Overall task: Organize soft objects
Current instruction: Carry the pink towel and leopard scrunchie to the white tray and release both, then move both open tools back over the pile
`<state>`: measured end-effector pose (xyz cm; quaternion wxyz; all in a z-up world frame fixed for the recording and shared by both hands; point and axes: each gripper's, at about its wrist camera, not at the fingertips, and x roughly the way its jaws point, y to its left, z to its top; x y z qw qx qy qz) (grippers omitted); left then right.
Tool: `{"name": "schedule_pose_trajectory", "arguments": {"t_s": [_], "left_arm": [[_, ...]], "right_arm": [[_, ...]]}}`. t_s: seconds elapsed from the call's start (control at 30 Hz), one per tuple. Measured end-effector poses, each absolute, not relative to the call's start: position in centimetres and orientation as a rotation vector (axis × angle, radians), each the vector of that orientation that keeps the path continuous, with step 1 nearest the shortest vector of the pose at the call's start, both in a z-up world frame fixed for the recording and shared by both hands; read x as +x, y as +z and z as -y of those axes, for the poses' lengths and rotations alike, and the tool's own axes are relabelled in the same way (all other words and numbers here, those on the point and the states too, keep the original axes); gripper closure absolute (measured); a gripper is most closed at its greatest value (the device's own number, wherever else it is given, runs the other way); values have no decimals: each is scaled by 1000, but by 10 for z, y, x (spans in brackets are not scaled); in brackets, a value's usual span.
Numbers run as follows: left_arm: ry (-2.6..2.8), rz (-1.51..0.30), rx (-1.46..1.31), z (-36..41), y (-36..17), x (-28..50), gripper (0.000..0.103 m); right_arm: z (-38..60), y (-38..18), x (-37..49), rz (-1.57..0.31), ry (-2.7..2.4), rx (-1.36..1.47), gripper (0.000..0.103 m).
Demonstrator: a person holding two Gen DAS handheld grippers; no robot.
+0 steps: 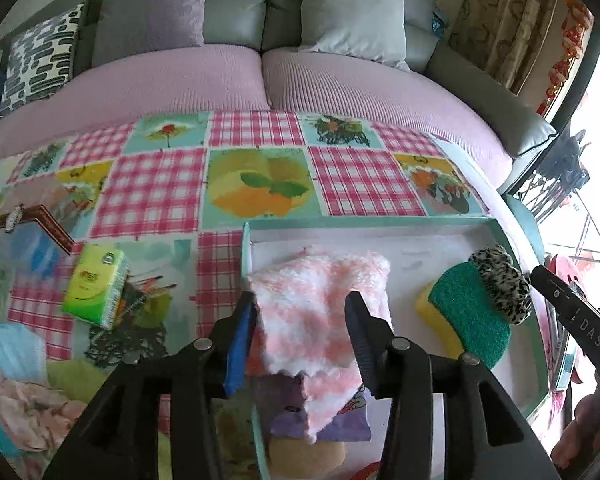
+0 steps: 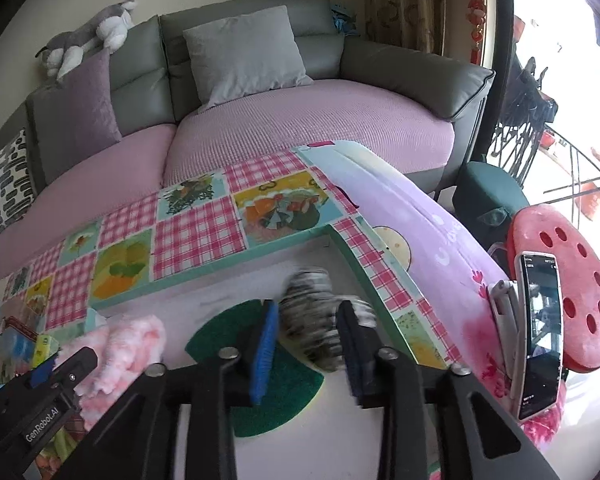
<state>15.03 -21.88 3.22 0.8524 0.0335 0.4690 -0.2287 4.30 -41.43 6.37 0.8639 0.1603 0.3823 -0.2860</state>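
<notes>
Pink fluffy cloth (image 1: pixel 320 300): lies in tray (image 1: pixel 380 224), near-left, between spread left gripper (image 1: pixel 300 336) jaws, draping over the tray's near edge. Leopard scrunchie (image 2: pixel 320 316): on green sponge (image 2: pixel 268 376), far-right, between spread right gripper (image 2: pixel 308 344). Risk: cloth's overhang slipping out.

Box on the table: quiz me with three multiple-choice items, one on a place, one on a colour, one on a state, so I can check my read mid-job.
1. Where is the tissue pack?
A. inside the box
B. on the tablecloth left of the box
C. on the sofa

2. What colour is the sponge's scouring face?
A. green
B. red
C. black

3. How does the left gripper stand around the fluffy cloth?
A. shut away from it
B. fingers apart, cloth between
C. cloth out of view

Key: B, the pack lies outside the box's left wall; A, green over yellow; B, both fingers flank the pink-white cloth.
</notes>
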Motion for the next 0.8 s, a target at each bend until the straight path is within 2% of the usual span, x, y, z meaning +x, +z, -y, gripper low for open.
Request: {"name": "schedule_pose_trajectory", "arguments": {"t_s": [0.03,0.07,0.13,0.23,0.3,0.4,0.57,0.63,0.73,0.8], "left_arm": [[-471,-984,72,216,35,150,54],[-456,-981,73,213,38,150,53],[-420,-972,81,207,41,152,49],[-356,-965,108,200,43,155,37],[-322,-969,113,194,41,158,36],[-274,-990,109,186,35,165,29],[-219,-1001,113,177,29,169,26],[-204,-996,108,173,29,170,15],[-180,-982,104,168,29,172,13],[-166,-980,115,166,28,173,9]], "right_arm": [[413,66,43,-802,-596,339,51],[411,67,42,-803,-589,338,49],[407,70,43,-807,-580,326,48],[401,73,44,-814,-557,317,41],[397,73,47,-830,-534,311,37],[389,71,51,-852,-512,294,29],[380,69,56,-869,-486,276,15],[379,68,57,-873,-487,274,11],[380,67,57,-879,-492,287,0],[380,67,58,-879,-497,286,0]]}}
